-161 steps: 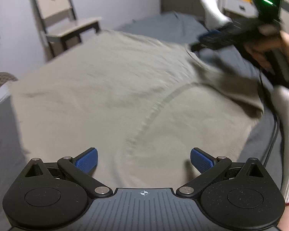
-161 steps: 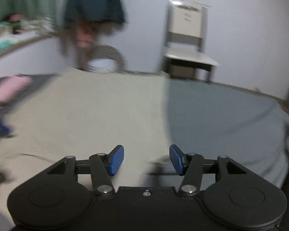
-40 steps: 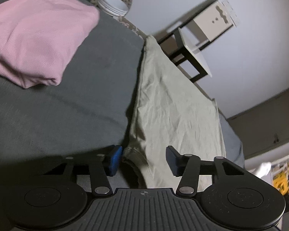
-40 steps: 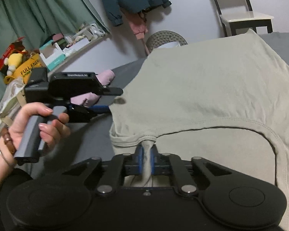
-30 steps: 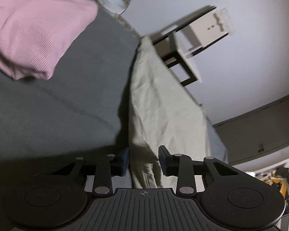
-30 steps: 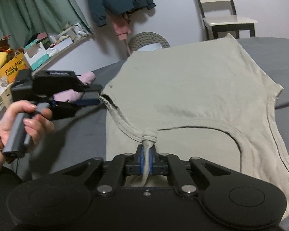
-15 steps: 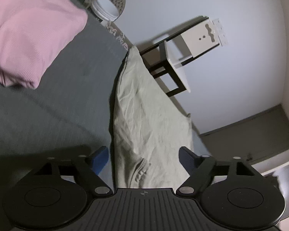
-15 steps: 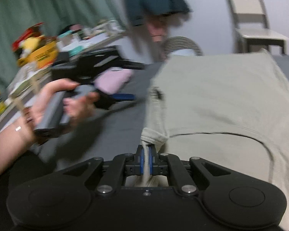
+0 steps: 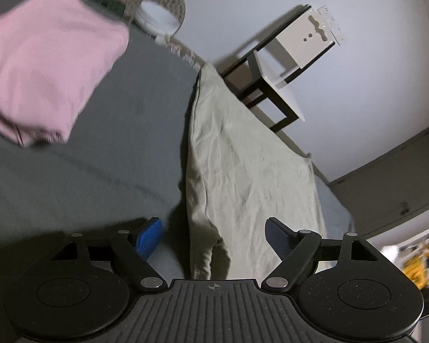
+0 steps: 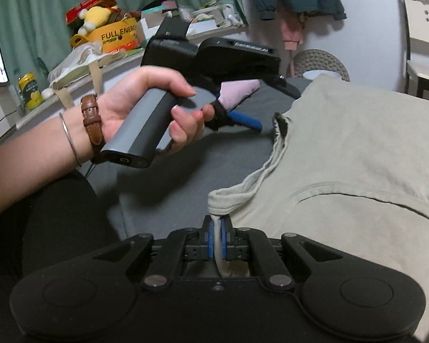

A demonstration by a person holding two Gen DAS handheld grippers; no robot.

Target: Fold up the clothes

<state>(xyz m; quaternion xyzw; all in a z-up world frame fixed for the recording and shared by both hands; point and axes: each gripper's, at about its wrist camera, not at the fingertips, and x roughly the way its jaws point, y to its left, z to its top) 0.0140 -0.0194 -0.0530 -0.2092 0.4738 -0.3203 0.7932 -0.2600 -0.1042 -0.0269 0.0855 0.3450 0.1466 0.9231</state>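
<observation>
Left wrist view: hovering low over the grey bed point(image 9: 80, 171), with the left gripper point(image 9: 211, 235) holding its blue pads wide apart and gripping nothing. Lying between and just beyond those pads, the near edge of the olive shirt point(image 9: 243, 165), its length running away toward the white chair point(image 9: 285, 57) by the wall. Showing one long side of the shirt already doubled over, judging by the raised rolled edge along its left. Resting well apart at upper left, a folded pink garment point(image 9: 43, 63), seemingly finished and set aside.

Right wrist view: pinching a bunched bit of shirt hem or shoulder, with the right gripper point(image 10: 217, 235) clamping its pads tight together on the fabric. Spreading out to the right across the bed, the rest of the olive shirt point(image 10: 357, 143), neckline seam curving across it. Gripping the handle of the other tool up at left, a hand point(image 10: 145, 105) wearing a brown strap at the wrist, clear of the cloth.

Judging progress: probably early to midway on this shirt, with a first lengthwise fold laid or being laid. Remaining, most likely: folding the opposite side in, then doubling the length, then stacking beside the pink garment.
</observation>
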